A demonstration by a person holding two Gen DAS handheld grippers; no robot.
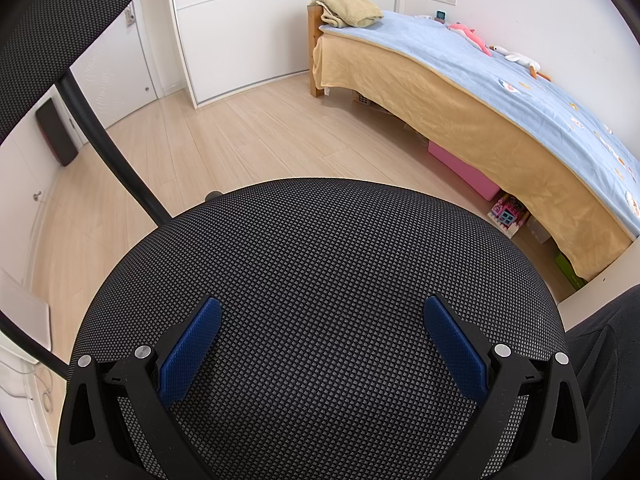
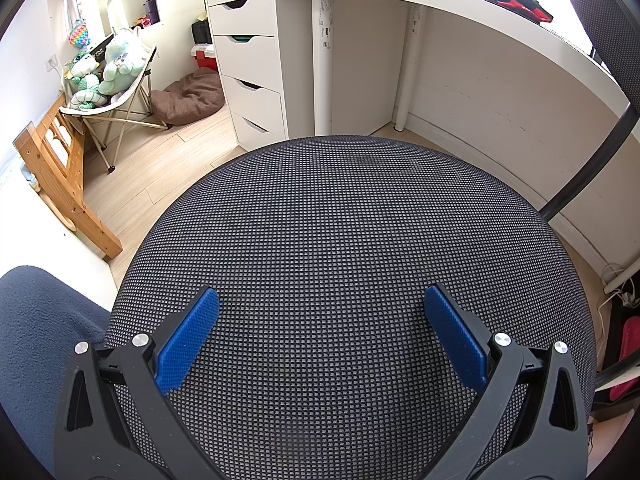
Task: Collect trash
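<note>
- Grippers are both hovering low over the chair seat (image 1: 320,264), a black mesh pad that is filling each wrist view.
- Left gripper (image 1: 322,308) is standing with its jaws spread wide, blue pads (image 1: 190,354) well apart, nothing between them.
- Beyond the seat's far edge in the left view, bare wood floor (image 1: 224,140) is running to a white wardrobe (image 1: 248,28); a bed (image 1: 480,92) is lying along the right, with a pink box (image 1: 464,168) and toys stored beneath it.
- Right gripper (image 2: 322,298) is likewise gaping wide and holding nothing.
- Past the seat's far edge in the right view, a drawer unit (image 2: 248,52) and a desk (image 2: 440,0) are standing; plush toys (image 2: 108,68) are sitting in a folding chair at the far left.
- Trash is not showing in either view; I cannot tell where it is lying.
- Risks, as I judge them: with both cameras blocked by the seat, a search from this pose is likely missing the floor underneath; toys or under-bed storage could be mistaken for trash; swinging out fast could be knocking a finger against the chair's backrest post (image 2: 592,160).
</note>
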